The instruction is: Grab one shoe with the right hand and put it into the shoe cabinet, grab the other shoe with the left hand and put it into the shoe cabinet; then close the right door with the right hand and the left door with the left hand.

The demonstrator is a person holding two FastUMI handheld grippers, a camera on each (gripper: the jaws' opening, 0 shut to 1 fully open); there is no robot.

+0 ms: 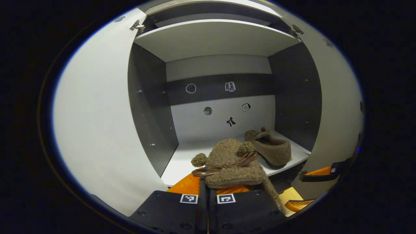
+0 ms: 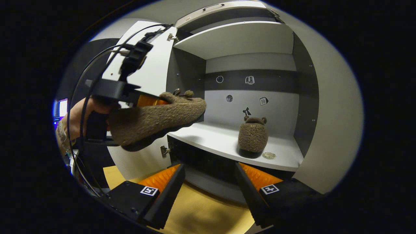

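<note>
While both white cabinet doors stand swung open, the job reads as roughly half done, by my estimate.

Left gripper view, left to right: left white door (image 1: 97, 130) fills the left of the frame. At lower centre the left tongs (image 1: 208, 198) are clenched on the second fuzzy brown slipper with pompoms and a ribbon bow (image 1: 232, 165), toe pointing into the cabinet, just at the front edge of the lower white shelf (image 1: 185, 159). Whether the sole touches the shelf yet, cannot tell. Right of centre, the first fuzzy brown slipper (image 1: 271, 148) already sits on that shelf, well inside. Right white door (image 1: 338, 113) at the right of the frame.

Right gripper view, left to right: a hand (image 2: 76, 122) at mid left holds the left tongs, with the second slipper carried in the air ahead of the left door, near the shelf's left front corner. Right of centre, the first slipper stands on the shelf, toe toward the back wall. At the bottom the right tongs (image 2: 209, 185) are released, jaws wide apart, holding nothing, below the shelf front.

Done: first shoe stowed. In hand: second shoe going in. Left: set it down, let go, shut right door, then left door.
</note>
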